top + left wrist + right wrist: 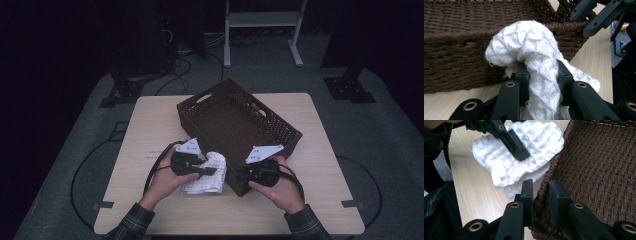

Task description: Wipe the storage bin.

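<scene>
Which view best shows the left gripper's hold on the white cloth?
Left gripper view: the white cloth is pinched between its jaws. High view shows it small, beside the basket; right gripper view shows it from afar.

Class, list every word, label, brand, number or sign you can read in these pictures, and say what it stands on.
None can be read: the white knitted cloth, brown woven basket, table and both grippers bear no legible text.
</scene>
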### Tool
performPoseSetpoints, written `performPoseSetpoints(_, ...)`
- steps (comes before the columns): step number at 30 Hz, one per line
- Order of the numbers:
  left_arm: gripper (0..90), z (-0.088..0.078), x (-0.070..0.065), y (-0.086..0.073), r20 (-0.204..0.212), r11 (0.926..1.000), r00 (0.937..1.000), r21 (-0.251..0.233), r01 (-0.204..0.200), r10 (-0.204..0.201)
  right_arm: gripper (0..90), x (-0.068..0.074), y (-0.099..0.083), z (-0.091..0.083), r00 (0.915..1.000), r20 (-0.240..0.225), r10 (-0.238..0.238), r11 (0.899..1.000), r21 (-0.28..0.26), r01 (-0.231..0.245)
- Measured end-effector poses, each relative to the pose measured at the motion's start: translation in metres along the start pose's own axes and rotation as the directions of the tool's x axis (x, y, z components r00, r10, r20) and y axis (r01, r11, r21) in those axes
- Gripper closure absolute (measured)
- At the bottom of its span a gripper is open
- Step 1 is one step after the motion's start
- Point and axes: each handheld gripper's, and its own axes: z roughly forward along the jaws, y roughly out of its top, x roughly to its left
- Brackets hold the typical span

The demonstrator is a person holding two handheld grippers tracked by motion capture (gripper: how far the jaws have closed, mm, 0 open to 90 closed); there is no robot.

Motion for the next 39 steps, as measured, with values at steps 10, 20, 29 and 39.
performPoseSetpoints(10,69.4,0.024,0.01,-0.014,-0.018,0.9943,0.9997,0.104,0.021,-0.019,73.6,0.001,0.001,0.005,1.0,0.0,0.003,1.0,-0.008,-0.003)
performPoseSetpoints(20,69.3,0.04,0.022,-0.028,-0.02,0.9812,0.9987,0.186,0.05,-0.047,71.9,0.004,0.013,0.017,0.9997,0.007,-0.022,1.0,-0.006,0.023)
performPoseSetpoints(29,69.4,0.045,0.017,-0.029,-0.026,0.9769,0.9994,0.212,0.028,-0.023,71.5,0.002,0.014,0.02,0.9999,-0.006,-0.015,1.0,-0.016,0.015)
performPoseSetpoints(39,69.5,0.027,0.004,-0.016,-0.017,0.9897,0.9997,0.143,-0.014,0.017,71.4,0.001,0.014,0.02,0.9999,-0.011,-0.013,1.0,-0.017,0.013)
